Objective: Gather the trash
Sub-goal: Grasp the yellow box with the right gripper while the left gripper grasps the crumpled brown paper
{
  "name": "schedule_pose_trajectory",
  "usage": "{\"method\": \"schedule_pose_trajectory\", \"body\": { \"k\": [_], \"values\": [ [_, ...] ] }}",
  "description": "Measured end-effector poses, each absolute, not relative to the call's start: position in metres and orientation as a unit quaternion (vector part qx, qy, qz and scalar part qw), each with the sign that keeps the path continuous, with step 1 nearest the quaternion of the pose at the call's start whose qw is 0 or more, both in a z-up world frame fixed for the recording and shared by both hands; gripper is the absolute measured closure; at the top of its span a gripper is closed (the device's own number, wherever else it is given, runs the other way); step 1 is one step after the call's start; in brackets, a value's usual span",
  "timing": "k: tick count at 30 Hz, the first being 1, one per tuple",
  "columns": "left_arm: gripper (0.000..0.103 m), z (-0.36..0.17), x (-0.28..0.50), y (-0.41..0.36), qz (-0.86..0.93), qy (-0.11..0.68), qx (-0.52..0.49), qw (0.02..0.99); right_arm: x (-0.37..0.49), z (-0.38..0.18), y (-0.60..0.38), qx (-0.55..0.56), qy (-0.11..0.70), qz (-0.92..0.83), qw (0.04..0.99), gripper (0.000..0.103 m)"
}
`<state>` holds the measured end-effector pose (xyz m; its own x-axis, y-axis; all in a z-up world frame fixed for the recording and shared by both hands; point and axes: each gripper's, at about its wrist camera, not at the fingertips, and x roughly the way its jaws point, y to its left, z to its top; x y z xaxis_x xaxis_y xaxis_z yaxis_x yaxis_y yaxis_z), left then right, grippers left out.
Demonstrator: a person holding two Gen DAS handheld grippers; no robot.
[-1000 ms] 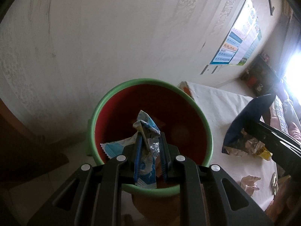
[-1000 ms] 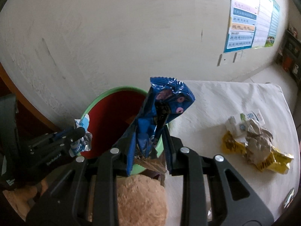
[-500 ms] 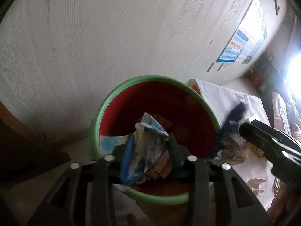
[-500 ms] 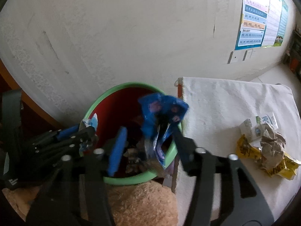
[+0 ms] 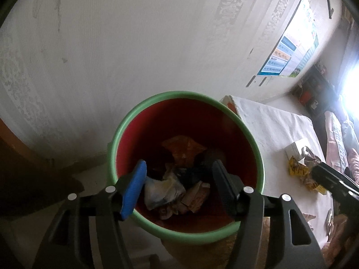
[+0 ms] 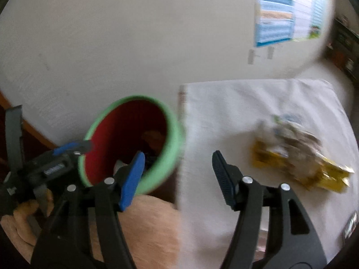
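Left tongs [image 5: 178, 185] and right tongs [image 6: 177, 174] both opening, nothing gripped; wrappers [image 5: 166, 186] lay in bin [image 5: 143, 222]; more trash [image 6: 298, 154] on bench [image 6: 224, 116].

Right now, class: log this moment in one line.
left gripper: opening, empty, over bin | right gripper: opening, empty | wrappers: left on cloth

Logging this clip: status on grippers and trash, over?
Left gripper and right gripper opening, both empty. Wrappers in bin. Trash pile waits on cloth, path clear.
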<state>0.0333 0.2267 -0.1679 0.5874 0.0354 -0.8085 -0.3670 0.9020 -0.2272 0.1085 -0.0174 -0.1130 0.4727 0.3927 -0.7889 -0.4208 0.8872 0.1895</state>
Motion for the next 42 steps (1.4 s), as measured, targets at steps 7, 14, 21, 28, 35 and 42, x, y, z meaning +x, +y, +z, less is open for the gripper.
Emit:
{"method": "schedule_pose_trajectory", "body": {
  "k": [7, 14, 21, 28, 35, 42],
  "values": [
    [0.037, -0.158, 0.035, 0.210, 0.109, 0.437, -0.170, 0.876, 0.141, -0.118, -0.151, 0.012, 0.453, 0.079, 0.888, 0.034],
    [0.036, -0.145, 0.035, 0.191, 0.100, 0.438, -0.151, 0.880, 0.187, -0.139, -0.233, -0.101, 0.514, 0.041, 0.851, 0.024],
    [0.036, -0.138, 0.046, 0.145, 0.061, 0.454, -0.115, 0.881, 0.198, -0.202, -0.220, -0.295, 0.562, 0.105, 0.766, 0.017],
    [0.036, -0.132, 0.055, 0.090, 0.016, 0.466, -0.061, 0.883, 0.180, -0.211, -0.235, -0.251, 0.558, 0.115, 0.783, 0.079],
    [0.036, -0.124, 0.085, 0.018, -0.070, 0.467, -0.042, 0.881, 0.127, -0.175, -0.273, -0.067, 0.535, 0.116, 0.834, 0.094],
    [0.036, -0.136, 0.146, -0.062, -0.140, 0.481, -0.053, 0.864, 0.044, -0.175, -0.278, 0.136, 0.520, 0.133, 0.832, 0.096]
  ]
}}
